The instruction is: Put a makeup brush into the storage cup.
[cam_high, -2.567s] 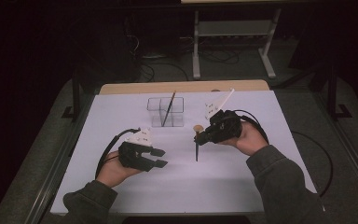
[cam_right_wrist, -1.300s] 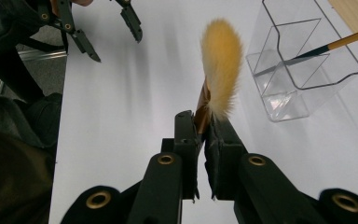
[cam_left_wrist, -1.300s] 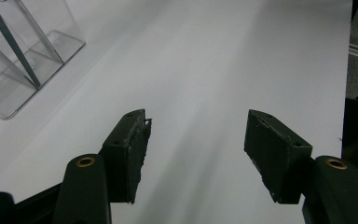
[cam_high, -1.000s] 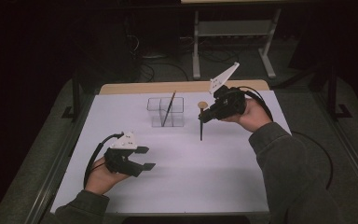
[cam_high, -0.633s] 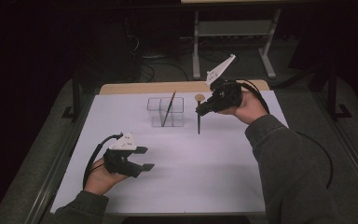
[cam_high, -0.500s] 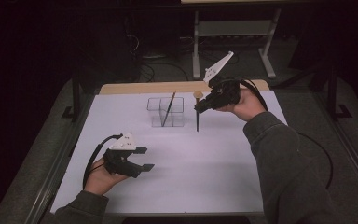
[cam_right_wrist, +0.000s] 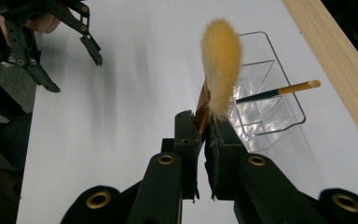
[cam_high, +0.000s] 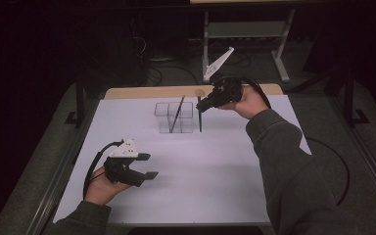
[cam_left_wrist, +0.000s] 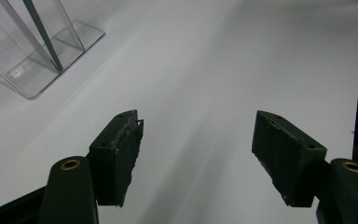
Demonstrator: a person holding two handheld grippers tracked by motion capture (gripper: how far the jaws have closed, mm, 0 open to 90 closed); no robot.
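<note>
Near the tabletop's (cam_high: 225, 196) front-left corner our left tongs (cam_high: 144, 166) gape, jaws just been opening, nothing btwn them; bare white sheet all round. Clear organizer (cam_high: 175, 117) w/ a pencil (cam_high: 177, 113) sits mid-back. Right tongs (cam_high: 200, 105) clamp a brush (cam_right_wrist: 220, 70) just beside it: fluffy orange tip up, dark handle down, grip partly hidden.

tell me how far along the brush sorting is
One pencil-like brush already leans in the clear organizer. The right gripper is shut on a fluffy makeup brush, held handle-down beside the organizer, not yet inside. The left gripper rests open and empty. Dropping the brush in remains.
</note>
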